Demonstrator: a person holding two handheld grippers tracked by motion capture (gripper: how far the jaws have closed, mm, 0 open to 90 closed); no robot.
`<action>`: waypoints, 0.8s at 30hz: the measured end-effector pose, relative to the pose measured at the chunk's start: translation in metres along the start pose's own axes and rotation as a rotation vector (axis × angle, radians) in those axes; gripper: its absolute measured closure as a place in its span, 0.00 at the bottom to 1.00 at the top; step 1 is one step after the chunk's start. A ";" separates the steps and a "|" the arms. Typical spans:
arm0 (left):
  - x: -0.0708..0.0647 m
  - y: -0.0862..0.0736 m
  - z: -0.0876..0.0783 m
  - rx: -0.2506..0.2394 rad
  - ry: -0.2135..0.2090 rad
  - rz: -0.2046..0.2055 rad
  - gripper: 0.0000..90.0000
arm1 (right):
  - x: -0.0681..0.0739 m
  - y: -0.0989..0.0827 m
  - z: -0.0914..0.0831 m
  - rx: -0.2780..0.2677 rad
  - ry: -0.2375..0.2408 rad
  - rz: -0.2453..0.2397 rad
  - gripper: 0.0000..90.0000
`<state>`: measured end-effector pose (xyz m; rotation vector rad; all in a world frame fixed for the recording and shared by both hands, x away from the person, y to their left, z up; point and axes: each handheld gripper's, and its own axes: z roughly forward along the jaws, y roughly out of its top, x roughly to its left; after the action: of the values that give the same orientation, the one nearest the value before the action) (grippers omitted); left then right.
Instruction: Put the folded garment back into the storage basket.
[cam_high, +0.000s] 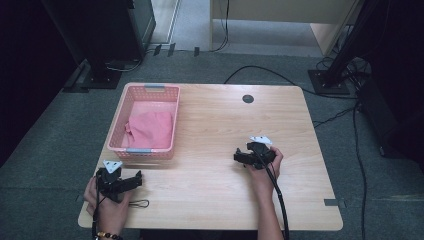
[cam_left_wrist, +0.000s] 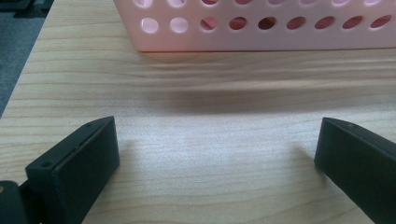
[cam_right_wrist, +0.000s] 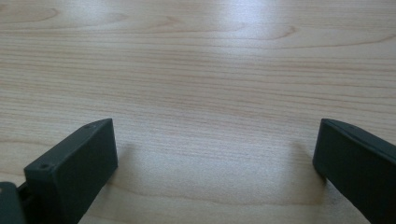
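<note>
A pink plastic basket (cam_high: 122, 114) stands on the left rear part of the wooden table (cam_high: 225, 130), with a folded pink cloth (cam_high: 150, 129) lying inside it. My left gripper (cam_high: 119, 176) rests low at the table's front left, just short of the basket's near wall. In the left gripper view my left gripper (cam_left_wrist: 215, 140) has its jaws wide apart over bare wood, facing the basket's perforated wall (cam_left_wrist: 261, 32). My right gripper (cam_high: 246, 155) sits near the table's middle right. In the right gripper view my right gripper (cam_right_wrist: 215, 140) is open, with nothing but wood grain between its jaws.
A dark round cable hole (cam_high: 248, 98) lies in the table's rear middle. A thin black cord loop (cam_high: 140, 203) rests near the front left edge. Cables and dark stands (cam_high: 327, 80) are on the grey floor around the table.
</note>
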<state>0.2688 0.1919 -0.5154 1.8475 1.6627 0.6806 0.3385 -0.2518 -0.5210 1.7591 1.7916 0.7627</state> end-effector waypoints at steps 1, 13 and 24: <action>0.000 0.000 0.000 0.000 0.000 0.000 0.00 | -0.001 0.000 0.000 -0.002 -0.001 0.000 0.00; 0.000 0.000 0.000 0.000 0.000 0.000 0.00 | -0.008 -0.002 -0.002 -0.001 -0.010 0.009 0.00; 0.000 0.000 0.000 0.000 0.000 0.000 0.00 | -0.015 -0.004 -0.004 0.000 -0.018 0.018 0.00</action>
<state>0.2688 0.1918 -0.5155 1.8470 1.6628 0.6805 0.3331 -0.2671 -0.5210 1.7788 1.7659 0.7522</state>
